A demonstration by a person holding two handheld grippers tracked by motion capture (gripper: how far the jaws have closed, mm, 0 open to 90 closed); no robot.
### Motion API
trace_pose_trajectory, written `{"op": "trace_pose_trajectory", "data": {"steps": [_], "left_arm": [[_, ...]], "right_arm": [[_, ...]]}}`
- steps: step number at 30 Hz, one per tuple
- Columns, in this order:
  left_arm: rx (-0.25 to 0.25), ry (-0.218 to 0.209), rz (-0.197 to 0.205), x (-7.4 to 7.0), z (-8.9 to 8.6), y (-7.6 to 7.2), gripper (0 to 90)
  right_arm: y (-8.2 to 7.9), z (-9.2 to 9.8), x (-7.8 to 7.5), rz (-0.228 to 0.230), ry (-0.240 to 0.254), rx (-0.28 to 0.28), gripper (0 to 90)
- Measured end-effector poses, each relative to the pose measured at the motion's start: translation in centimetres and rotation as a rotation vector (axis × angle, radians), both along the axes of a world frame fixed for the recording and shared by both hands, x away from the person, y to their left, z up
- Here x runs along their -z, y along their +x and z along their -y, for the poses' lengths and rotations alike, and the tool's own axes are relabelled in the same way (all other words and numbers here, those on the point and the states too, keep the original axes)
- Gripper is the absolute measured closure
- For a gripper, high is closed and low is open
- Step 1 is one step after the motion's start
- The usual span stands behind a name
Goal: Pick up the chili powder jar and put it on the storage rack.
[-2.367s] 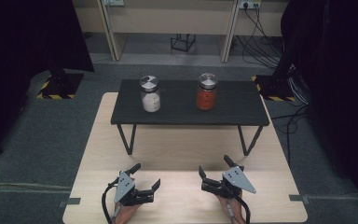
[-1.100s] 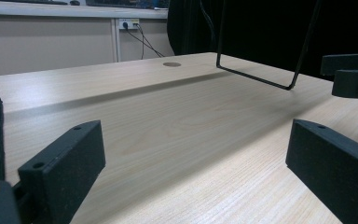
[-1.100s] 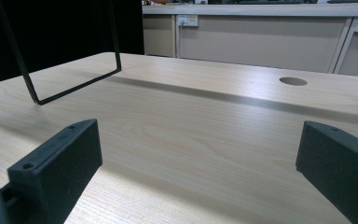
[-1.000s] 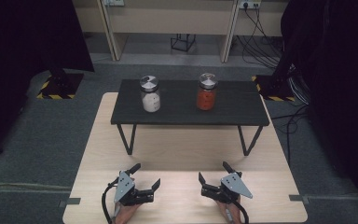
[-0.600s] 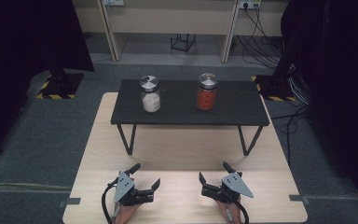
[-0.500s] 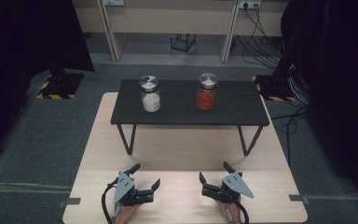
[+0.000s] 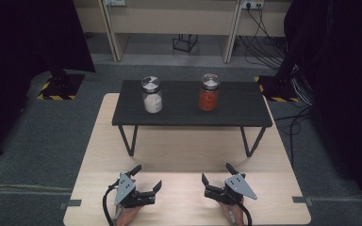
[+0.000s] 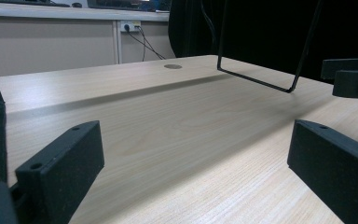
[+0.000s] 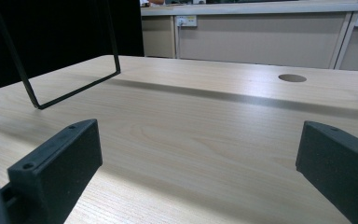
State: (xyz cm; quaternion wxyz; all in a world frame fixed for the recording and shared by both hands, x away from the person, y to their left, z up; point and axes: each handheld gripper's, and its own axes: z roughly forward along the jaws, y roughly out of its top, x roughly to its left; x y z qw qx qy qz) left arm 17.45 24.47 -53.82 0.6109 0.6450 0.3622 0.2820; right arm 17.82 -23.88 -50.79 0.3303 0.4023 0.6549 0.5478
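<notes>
The left gripper (image 7: 147,178) and right gripper (image 7: 217,172) are held low over the wooden table (image 7: 188,155), jaws spread wide, nothing gripped.

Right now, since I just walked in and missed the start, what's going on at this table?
Nothing is being handled at this moment. A person holds the left gripper and the right gripper low over the near edge of the wooden table, both open and empty. Farther back, on a small black stand, sit two lidded jars: the white-filled jar on the left and the orange-filled jar on the right, both untouched.
</notes>
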Motion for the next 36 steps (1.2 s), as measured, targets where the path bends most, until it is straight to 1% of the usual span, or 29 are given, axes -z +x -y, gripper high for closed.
{"op": "trace_pose_trajectory", "data": {"steps": [36], "left_arm": [[0.0, -0.011, -0.006, 0.03, -0.1, 0.04, 2.7]], "right_arm": [[0.11, 0.07, -0.01, 0.001, -0.009, -0.018, 0.4]]}}
